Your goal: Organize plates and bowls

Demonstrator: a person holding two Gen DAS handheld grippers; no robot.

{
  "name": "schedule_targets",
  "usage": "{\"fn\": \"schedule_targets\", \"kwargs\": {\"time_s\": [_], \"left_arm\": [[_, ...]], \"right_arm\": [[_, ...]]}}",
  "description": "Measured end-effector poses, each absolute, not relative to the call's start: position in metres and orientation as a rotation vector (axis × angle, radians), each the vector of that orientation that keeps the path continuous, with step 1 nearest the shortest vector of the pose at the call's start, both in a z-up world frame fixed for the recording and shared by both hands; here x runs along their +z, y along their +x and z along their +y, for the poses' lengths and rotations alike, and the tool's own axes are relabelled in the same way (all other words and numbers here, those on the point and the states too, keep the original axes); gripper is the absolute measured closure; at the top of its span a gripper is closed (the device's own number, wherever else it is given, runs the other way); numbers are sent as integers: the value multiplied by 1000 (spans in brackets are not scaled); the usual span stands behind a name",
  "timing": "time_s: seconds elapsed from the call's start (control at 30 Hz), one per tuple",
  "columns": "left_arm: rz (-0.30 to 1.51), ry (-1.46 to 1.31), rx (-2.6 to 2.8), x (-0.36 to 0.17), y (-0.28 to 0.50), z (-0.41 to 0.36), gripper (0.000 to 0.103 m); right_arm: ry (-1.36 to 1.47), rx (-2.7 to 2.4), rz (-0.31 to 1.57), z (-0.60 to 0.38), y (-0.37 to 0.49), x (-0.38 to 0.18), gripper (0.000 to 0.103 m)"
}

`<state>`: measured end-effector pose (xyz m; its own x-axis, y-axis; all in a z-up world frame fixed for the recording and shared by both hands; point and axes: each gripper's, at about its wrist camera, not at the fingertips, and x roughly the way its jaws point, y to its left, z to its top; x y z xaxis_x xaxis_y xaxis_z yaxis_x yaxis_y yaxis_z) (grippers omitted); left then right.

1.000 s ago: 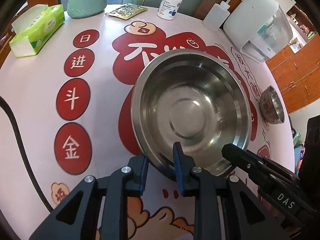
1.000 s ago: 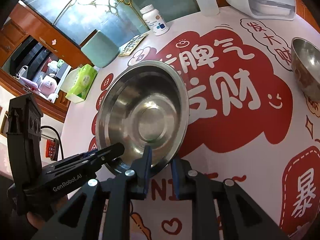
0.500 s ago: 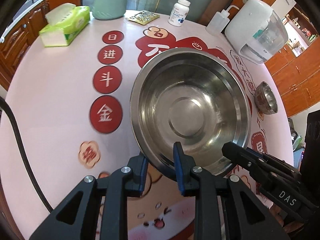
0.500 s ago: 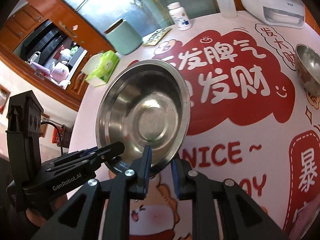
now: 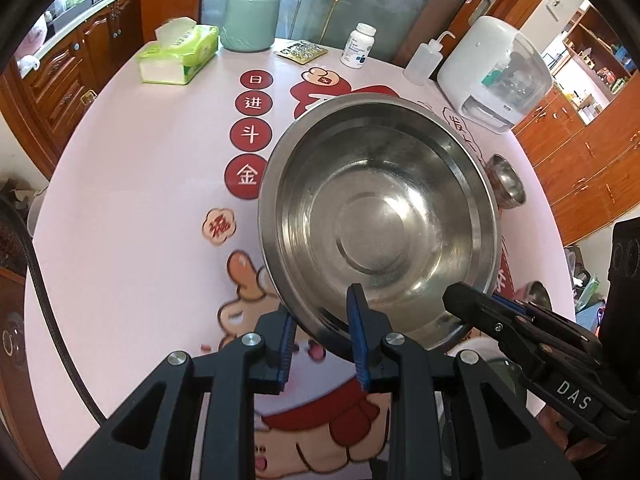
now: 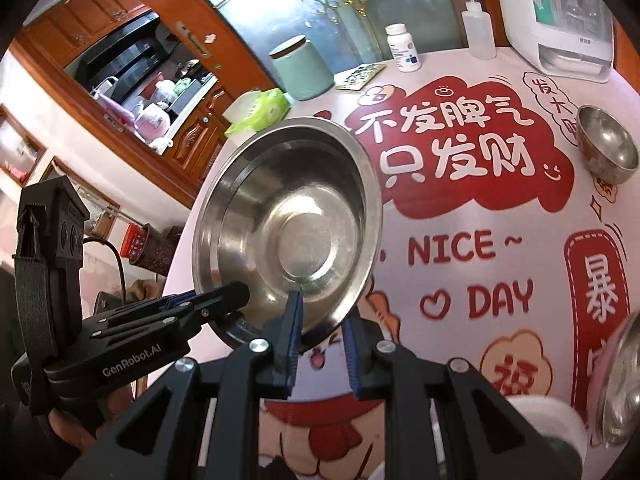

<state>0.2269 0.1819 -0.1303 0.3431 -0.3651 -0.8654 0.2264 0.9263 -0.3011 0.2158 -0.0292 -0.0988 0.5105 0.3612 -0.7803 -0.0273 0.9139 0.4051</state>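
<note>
A large steel bowl (image 5: 380,220) (image 6: 288,224) hangs tilted above the pink printed table (image 5: 120,200), held at its near rim from two sides. My left gripper (image 5: 320,312) is shut on the rim, one pad inside the bowl and one outside. My right gripper (image 6: 322,312) is shut on the rim the same way, a little further round. Each gripper shows in the other's view: the right one (image 5: 460,300), the left one (image 6: 236,292). A small steel bowl (image 5: 506,186) (image 6: 608,148) sits on the table's right side. Another steel bowl (image 6: 620,380) lies at the near right edge.
Along the far edge stand a tissue pack (image 5: 176,56), a green canister (image 5: 250,18), a blister pack (image 5: 302,52), a pill bottle (image 5: 358,46), a squeeze bottle (image 5: 424,60) and a white appliance (image 5: 496,72). A white rounded object (image 6: 548,420) lies near the front right. Wooden cabinets surround the table.
Both grippers have risen with the large bowl and drawn back toward the table's near edge. The table looks smaller and more of the room shows.
</note>
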Motion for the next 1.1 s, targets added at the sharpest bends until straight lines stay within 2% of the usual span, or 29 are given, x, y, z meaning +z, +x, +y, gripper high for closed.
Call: {"fn": "schedule_targets", "kwargs": {"time_s": [0.47, 1.1], "left_arm": [[1135, -153, -402, -108, 148, 206, 80], [1266, -140, -435, -144, 78, 218, 80]], "right_arm": [[338, 262, 993, -9, 143, -79, 84], [364, 248, 1118, 4, 72, -114, 83]]}}
